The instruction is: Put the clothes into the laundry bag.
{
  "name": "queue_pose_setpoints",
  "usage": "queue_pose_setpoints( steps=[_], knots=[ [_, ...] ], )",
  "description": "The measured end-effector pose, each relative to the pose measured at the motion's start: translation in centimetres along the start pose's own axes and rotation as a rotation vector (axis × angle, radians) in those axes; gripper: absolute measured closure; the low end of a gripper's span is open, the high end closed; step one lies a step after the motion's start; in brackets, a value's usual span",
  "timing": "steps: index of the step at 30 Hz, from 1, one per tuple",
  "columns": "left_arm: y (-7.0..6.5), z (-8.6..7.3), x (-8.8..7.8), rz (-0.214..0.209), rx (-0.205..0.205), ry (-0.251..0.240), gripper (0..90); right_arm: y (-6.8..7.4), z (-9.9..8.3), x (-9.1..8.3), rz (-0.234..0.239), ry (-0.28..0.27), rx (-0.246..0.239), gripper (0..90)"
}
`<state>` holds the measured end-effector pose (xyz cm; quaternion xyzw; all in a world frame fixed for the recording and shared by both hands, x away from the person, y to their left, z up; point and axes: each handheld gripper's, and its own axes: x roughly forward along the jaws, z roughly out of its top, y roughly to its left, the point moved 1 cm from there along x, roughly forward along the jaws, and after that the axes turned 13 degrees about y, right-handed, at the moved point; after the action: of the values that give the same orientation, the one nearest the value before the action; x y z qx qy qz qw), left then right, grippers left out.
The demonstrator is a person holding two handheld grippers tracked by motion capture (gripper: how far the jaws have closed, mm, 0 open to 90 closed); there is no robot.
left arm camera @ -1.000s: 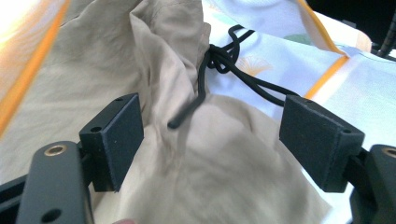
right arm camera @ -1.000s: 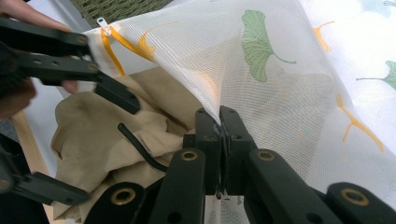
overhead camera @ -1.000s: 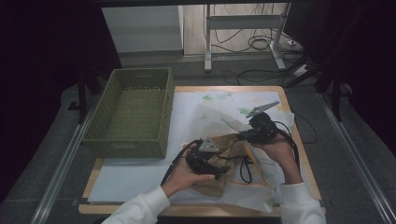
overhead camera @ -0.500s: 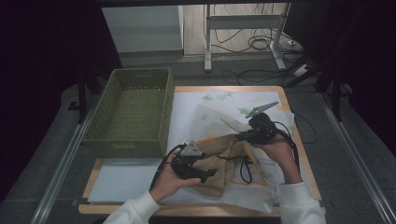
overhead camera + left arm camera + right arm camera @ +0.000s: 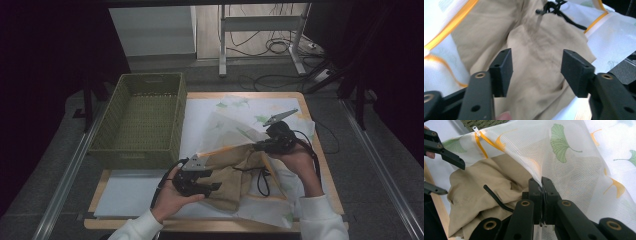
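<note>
Half the tan garment (image 5: 235, 175) under mesh bag (image 5: 235, 127)

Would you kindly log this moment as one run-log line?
right gripper: shut on mesh bag, lifting its edge | left gripper: open, over tan garment | garment partly inside bag | green basket: empty

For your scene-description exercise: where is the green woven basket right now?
In the high view, the green woven basket stands on the table's far left, beside the leaf-printed mesh bag and beyond the left gripper.
</note>
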<state>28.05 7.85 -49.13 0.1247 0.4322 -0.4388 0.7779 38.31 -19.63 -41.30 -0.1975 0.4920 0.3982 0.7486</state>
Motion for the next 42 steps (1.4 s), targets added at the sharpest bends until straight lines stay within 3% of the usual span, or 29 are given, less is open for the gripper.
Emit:
queue_pose_setpoints(
  steps=[5,11,21,33,42],
  knots=[
    [0.2,-0.5,-0.1,-0.005,0.0,0.024,73.3,0.1,0.1,0.0,-0.009,0.0,-0.004,86.4],
    [0.0,-0.5,-0.1,-0.032,0.013,0.035,86.5,0.0,0.1,0.2,-0.005,0.006,-0.004,86.4],
    [-0.5,-1.1,-0.4,-0.059,0.035,0.049,89.9,0.0,0.1,0.3,0.0,0.007,-0.002,86.4],
    [-0.9,-2.0,-0.3,-0.078,0.018,0.071,90.0,0.2,0.2,0.7,0.002,0.019,-0.009,86.4],
    [-1.3,-2.0,0.1,-0.099,0.041,0.087,90.0,0.2,0.2,0.8,0.003,0.019,-0.012,86.4]
  ],
)
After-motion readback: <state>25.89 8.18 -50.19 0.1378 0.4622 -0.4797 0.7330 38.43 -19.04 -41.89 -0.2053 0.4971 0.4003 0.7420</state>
